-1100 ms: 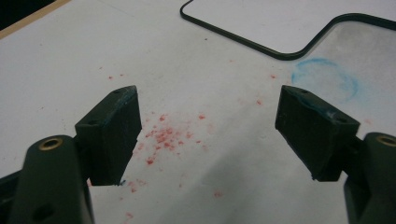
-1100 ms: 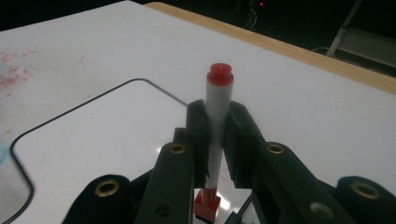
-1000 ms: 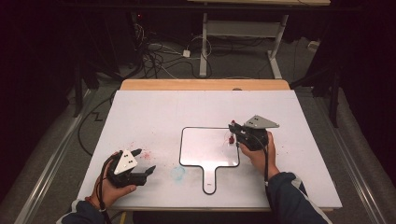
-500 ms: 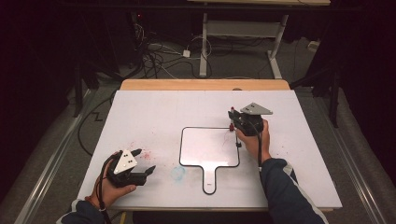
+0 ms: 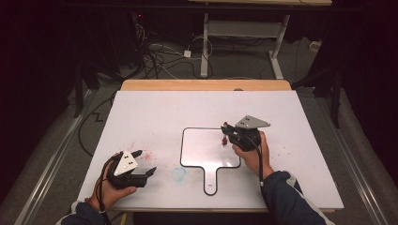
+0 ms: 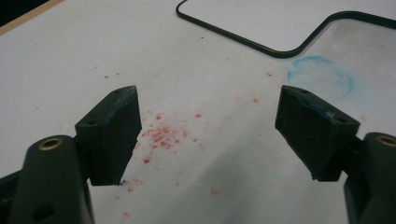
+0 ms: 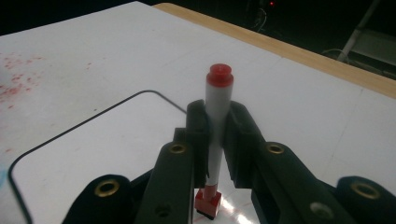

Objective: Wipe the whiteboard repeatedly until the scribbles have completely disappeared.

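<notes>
One marker (image 7: 217, 126), white with a red end and a red cap, stands nearly upright between the jaws of the right gripper (image 5: 230, 133), which is clamped on its barrel. Its lower red end hangs over the right part of the single whiteboard (image 5: 202, 145); whether the tip touches the surface cannot be told. The board is a small white paddle with a dark rim and a short handle pointing to the table's near edge, and it lies a little right of the table's middle. One hand (image 5: 251, 152) grips the right gripper from the near side.

The left gripper (image 5: 143, 163), held by the other hand (image 5: 110, 190), sits by the near left corner of the table (image 5: 155, 112) with its two jaws spread wide and nothing between them. Red specks (image 6: 161, 135) dot the table under it, and one faint blue ring (image 6: 320, 77) marks the surface just left of the board's handle.
</notes>
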Motion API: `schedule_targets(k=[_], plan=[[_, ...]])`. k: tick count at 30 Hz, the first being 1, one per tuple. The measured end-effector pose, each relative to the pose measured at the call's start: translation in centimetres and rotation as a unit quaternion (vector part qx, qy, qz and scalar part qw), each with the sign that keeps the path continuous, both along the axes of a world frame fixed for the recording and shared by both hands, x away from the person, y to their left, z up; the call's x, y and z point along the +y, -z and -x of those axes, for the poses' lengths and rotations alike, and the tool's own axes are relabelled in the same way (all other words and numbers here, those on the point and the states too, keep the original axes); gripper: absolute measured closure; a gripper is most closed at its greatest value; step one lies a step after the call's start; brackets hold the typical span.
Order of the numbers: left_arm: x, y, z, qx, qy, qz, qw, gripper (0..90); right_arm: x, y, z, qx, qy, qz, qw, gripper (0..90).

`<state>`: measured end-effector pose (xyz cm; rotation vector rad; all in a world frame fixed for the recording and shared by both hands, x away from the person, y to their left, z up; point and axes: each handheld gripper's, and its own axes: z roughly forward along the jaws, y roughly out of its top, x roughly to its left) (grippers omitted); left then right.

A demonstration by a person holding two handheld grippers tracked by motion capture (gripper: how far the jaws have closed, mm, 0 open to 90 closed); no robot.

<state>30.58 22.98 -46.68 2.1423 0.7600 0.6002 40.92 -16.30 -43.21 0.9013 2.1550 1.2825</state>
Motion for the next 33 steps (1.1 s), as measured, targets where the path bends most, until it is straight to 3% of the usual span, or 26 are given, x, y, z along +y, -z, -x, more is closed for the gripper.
schedule_targets(k=[5, 8, 12, 15, 23, 26, 28, 33], plan=[[0.0, 0.0, 0.0, 0.001, 0.001, 0.001, 1.0, 21.7, 0.0, 0.0, 1.7, 0.002, -0.018, -0.002, 0.9998, 81.4], [-0.1, 0.0, 0.0, 0.0, 0.001, -0.001, 1.0, 21.7, -0.2, 0.1, 1.9, -0.004, -0.014, 0.004, 0.9999, 81.4], [-0.2, 0.0, 0.0, 0.0, 0.003, -0.002, 1.0, 21.7, -0.8, 0.3, 0.6, -0.024, 0.014, 0.008, 0.9996, 81.4], [-0.2, 0.0, -0.1, 0.001, 0.003, -0.002, 1.0, 21.7, -1.1, 0.5, -0.8, -0.025, 0.032, -0.006, 0.9992, 81.4], [0.0, 0.1, -0.1, 0.003, 0.003, -0.001, 1.0, 21.7, -1.3, 0.6, -2.7, -0.035, 0.064, 0.001, 0.9973, 81.4], [0.1, 0.0, 0.0, 0.002, 0.002, 0.0, 1.0, 21.7, -1.2, 0.5, -2.0, -0.016, 0.046, -0.02, 0.9986, 81.4], [0.1, 0.0, 0.0, 0.002, 0.001, 0.0, 1.0, 21.7, -0.8, 0.4, -1.1, -0.016, 0.026, -0.011, 0.9995, 81.4], [0.0, 0.0, 0.1, 0.001, 0.002, -0.001, 1.0, 21.7, -0.2, 0.3, 1.2, -0.001, -0.005, -0.018, 0.9998, 81.4]])
